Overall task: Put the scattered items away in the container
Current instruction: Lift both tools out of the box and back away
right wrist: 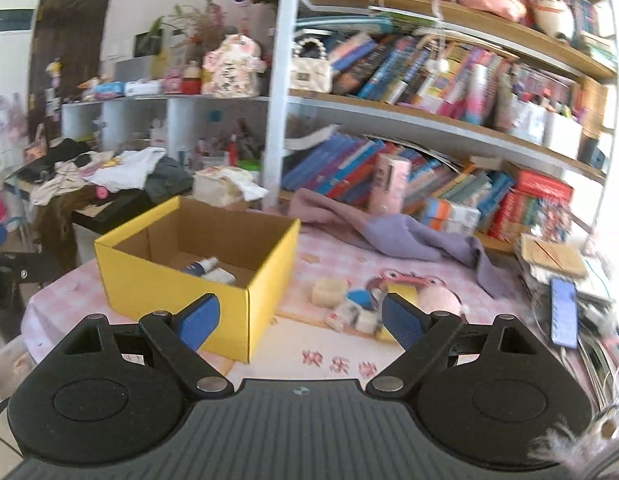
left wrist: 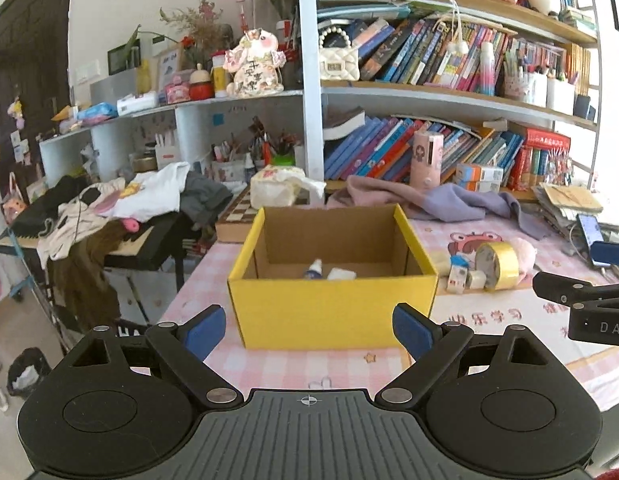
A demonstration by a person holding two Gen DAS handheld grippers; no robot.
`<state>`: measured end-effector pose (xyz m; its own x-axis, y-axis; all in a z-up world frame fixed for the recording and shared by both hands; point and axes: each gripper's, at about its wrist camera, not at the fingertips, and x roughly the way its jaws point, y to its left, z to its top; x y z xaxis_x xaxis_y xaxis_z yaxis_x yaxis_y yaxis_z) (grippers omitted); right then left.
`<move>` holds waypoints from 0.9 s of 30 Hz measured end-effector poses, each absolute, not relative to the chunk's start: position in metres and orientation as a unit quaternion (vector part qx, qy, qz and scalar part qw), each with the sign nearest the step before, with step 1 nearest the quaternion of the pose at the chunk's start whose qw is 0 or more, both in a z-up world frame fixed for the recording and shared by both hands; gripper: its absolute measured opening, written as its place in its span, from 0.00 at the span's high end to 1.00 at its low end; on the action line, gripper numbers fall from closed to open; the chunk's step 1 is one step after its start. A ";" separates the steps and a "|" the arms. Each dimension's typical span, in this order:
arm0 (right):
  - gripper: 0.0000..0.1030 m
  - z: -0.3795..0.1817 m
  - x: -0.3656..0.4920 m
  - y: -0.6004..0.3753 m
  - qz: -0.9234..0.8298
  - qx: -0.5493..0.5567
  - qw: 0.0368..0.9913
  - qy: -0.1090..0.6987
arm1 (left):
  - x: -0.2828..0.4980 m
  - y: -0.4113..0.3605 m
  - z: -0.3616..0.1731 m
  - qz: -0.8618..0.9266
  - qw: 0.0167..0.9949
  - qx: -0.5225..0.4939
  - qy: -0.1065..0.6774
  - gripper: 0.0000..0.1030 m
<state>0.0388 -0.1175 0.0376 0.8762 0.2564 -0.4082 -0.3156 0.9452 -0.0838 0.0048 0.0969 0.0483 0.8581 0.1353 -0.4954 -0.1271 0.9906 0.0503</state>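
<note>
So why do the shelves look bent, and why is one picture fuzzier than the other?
Both views come through a fisheye lens, so the bookshelf bows and the corners go dark. The left wrist view is sharp: the yellow box and tape roll have crisp edges. The right wrist view is smeared, most on the books and the phone at the right. Daylight washes out the right edge in both.
</note>
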 end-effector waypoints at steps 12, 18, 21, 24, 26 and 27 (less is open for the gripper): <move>0.13 0.008 0.008 -0.127 0.095 -0.066 0.963 0.244 | -0.009 0.083 0.021 0.045 0.955 0.006 0.295 0.10; 0.12 0.000 0.005 -0.129 0.087 -0.068 0.957 0.269 | -0.009 0.076 0.010 0.025 0.949 0.005 0.313 0.10; 0.11 -0.001 0.003 -0.130 0.084 -0.074 0.955 0.276 | -0.006 0.073 0.006 0.014 0.947 0.003 0.322 0.10; 0.09 -0.003 0.003 -0.133 0.079 -0.075 0.951 0.290 | -0.004 0.066 0.001 -0.002 0.942 0.005 0.334 0.10; 0.08 -0.005 0.003 -0.136 0.075 -0.076 0.948 0.301 | -0.002 0.061 -0.002 -0.015 0.939 0.009 0.342 0.10; 0.08 -0.006 0.003 -0.137 0.073 -0.076 0.946 0.305 | -0.001 0.058 -0.003 -0.023 0.937 0.011 0.348 0.10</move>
